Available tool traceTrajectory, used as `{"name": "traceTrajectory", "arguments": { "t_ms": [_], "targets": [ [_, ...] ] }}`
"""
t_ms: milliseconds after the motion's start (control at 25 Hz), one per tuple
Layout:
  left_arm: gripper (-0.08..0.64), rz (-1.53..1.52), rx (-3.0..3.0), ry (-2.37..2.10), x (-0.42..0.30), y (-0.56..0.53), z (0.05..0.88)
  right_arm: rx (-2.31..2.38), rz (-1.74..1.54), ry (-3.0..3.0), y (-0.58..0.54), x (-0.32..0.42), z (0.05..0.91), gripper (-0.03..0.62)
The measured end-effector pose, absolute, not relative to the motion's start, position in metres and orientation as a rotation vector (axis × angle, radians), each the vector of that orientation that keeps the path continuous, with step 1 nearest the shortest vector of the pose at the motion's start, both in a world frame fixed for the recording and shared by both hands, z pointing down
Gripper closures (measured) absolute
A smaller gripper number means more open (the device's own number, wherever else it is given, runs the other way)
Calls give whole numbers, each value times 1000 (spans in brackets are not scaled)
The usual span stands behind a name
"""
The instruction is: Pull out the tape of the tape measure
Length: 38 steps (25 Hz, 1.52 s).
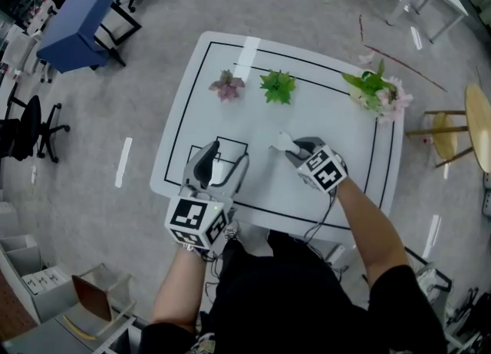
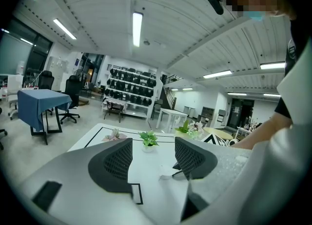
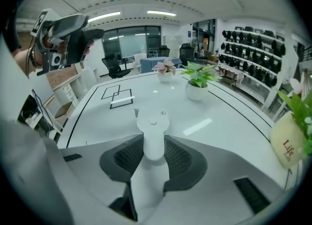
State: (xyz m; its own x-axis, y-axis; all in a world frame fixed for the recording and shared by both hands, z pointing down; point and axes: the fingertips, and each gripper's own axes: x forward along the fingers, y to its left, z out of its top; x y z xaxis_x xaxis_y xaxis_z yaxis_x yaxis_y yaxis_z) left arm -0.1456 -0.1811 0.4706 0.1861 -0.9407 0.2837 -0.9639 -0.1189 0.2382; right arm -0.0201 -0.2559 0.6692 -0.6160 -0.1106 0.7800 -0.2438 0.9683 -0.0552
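The white tape measure [image 1: 282,142] stands on the white table [image 1: 192,99], right of the middle. My right gripper [image 1: 295,150] is shut on it from the near side. In the right gripper view both dark pads press the sides of its narrow body [image 3: 153,131], and its round top sticks out beyond my right gripper [image 3: 154,156]. No tape shows drawn out. My left gripper [image 1: 225,162] hovers over the black-outlined rectangle at the table's near left, open and empty. In the left gripper view, the tape measure [image 2: 166,173] lies ahead of my left gripper [image 2: 153,158], just beyond its right pad.
Along the table's far side stand a pink potted plant [image 1: 227,85], a green potted plant [image 1: 278,86] and a bag of flowers [image 1: 380,91]. A blue-covered table [image 1: 84,14] and office chairs stand far left, and a wooden stool [image 1: 476,126] on the right.
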Motion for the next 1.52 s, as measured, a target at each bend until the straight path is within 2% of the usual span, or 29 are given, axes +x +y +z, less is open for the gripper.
{"name": "traceTrajectory", "arguments": {
  "t_ms": [400, 640, 1040, 1520],
  "targets": [
    [303, 89, 2147, -1749, -144, -172, 462, 494, 512, -2306, -259, -16, 615, 466],
    [304, 95, 2227, -1677, -126, -175, 453, 569, 569, -2379, -249, -9, 558, 466],
    [304, 113, 2379, -1544, -89, -184, 428, 677, 515, -2468, -222, 6, 478, 466],
    [327, 174, 2538, -1391, -65, -183, 413, 690, 424, -2477, -187, 5, 442, 466]
  ]
}}
